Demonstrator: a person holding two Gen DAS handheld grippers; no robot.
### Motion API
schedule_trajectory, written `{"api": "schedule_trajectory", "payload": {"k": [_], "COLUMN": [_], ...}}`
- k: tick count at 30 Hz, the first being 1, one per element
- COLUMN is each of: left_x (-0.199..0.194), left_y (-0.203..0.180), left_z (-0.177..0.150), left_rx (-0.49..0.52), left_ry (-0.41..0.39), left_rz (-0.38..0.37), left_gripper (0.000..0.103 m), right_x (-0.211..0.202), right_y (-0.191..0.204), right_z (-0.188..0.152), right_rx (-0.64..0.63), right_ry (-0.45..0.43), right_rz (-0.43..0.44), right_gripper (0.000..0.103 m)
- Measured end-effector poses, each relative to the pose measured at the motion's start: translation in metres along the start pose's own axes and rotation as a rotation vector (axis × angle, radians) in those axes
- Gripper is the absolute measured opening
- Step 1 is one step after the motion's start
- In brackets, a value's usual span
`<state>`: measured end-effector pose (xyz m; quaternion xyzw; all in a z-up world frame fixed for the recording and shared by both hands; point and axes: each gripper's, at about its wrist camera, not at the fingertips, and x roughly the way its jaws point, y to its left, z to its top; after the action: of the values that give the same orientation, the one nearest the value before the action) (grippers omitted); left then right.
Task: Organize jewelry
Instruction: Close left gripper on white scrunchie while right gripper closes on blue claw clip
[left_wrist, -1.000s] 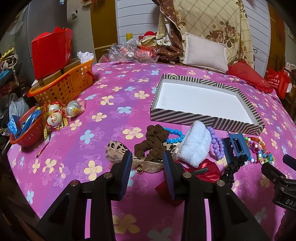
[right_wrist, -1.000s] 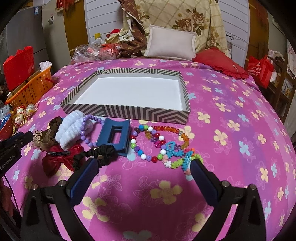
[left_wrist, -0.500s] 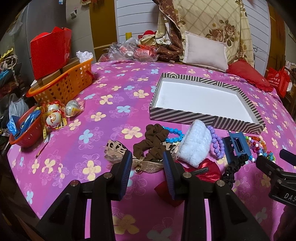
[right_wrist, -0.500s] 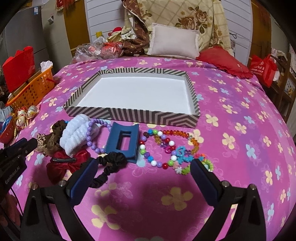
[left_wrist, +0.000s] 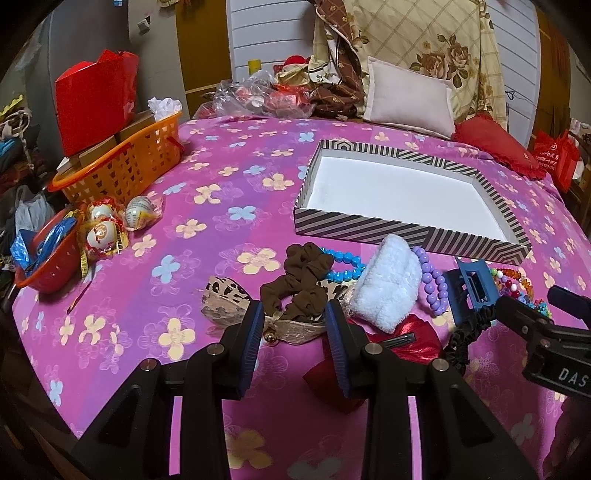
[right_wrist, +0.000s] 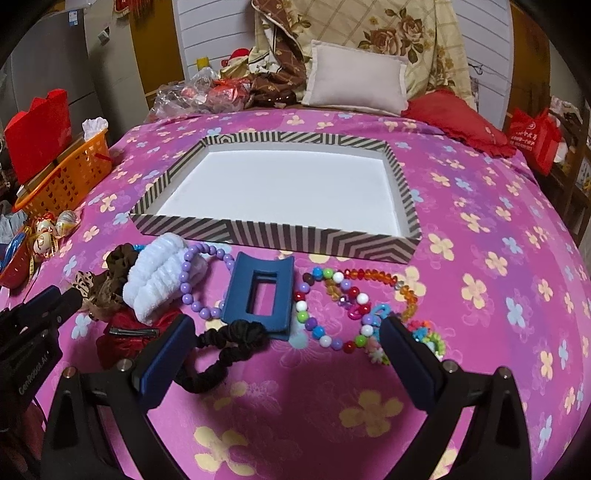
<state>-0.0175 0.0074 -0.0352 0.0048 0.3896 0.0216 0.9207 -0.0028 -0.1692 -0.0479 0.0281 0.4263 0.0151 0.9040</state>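
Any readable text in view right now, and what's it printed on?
"DAS", cut off by the frame edge: right tongs' body.
"GenRobot.AI": left tongs' body.
White print on red bag: too small to read.
Label on fridge: too blurred.

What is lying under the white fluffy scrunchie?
The white fluffy scrunchie lies partly on a red bow with a black clip, and its edge overlaps the purple bead bracelet. Whatever else sits beneath its middle is covered.
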Motion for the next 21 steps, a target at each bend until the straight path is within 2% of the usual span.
{"api": "schedule_trajectory", "payload": {"k": [13,21], "left_x": [0.008,0.019], "left_y": [-0.008,-0.017], "left_z": [0.004,0.014], "left_rx": [0.011,0.038], "left_ry": [0.029,0.076], "left_rz": [-0.04,-0.118], "left_gripper": [0.035,0.035], "right_x": [0.035,0.053], "right_y": [0.008,0.004], "right_z": [0.015,0.02], "right_rx": [0.001,-0.011], "right_ry": [0.075,0.112], "right_rz": [0.016,-0.006], "right_gripper": [0.101,0.1]}}
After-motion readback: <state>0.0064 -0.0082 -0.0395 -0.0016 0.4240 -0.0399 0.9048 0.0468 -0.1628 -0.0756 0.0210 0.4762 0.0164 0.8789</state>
